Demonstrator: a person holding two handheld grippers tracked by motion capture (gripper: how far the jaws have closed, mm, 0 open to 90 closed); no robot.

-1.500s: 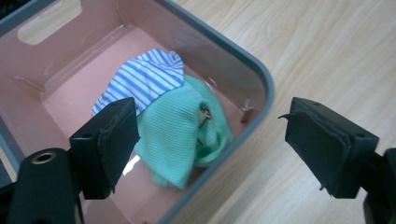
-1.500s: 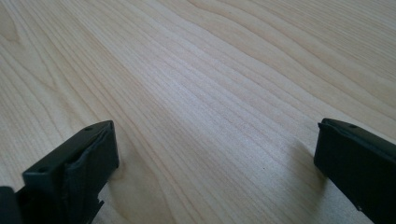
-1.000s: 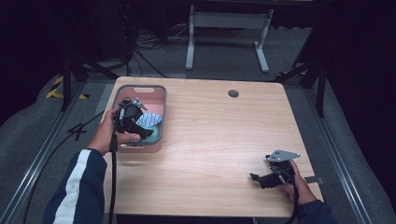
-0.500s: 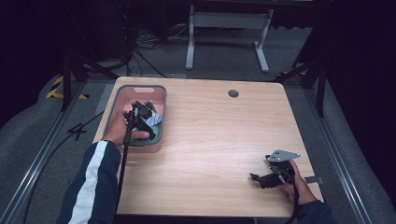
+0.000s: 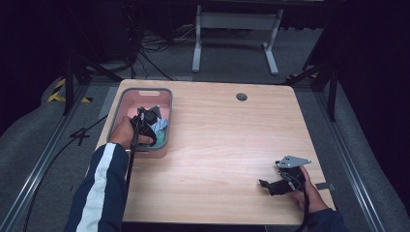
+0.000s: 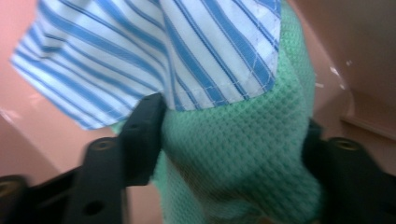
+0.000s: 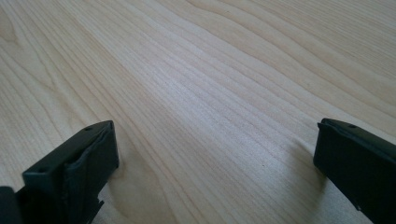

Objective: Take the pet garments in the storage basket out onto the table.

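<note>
Left gripper (image 5: 147, 126) sits down in the pink bin (image 5: 164, 92) at the table's (image 5: 232, 140) far left; its jaws have just been closing and now pinch a bunched green cloth (image 6: 233, 163). Its own view shows a blue-striped cloth (image 6: 140, 51) overlapping the green. Right gripper (image 5: 270, 185) rests near right, jaws wide over bare wood.

A bin (image 5: 165, 102) is set at the table's (image 5: 227, 145) far left corner; two cloths (image 5: 159, 126) are piled inside it. The right gripper (image 5: 269, 186) is rested near the front right corner.
</note>
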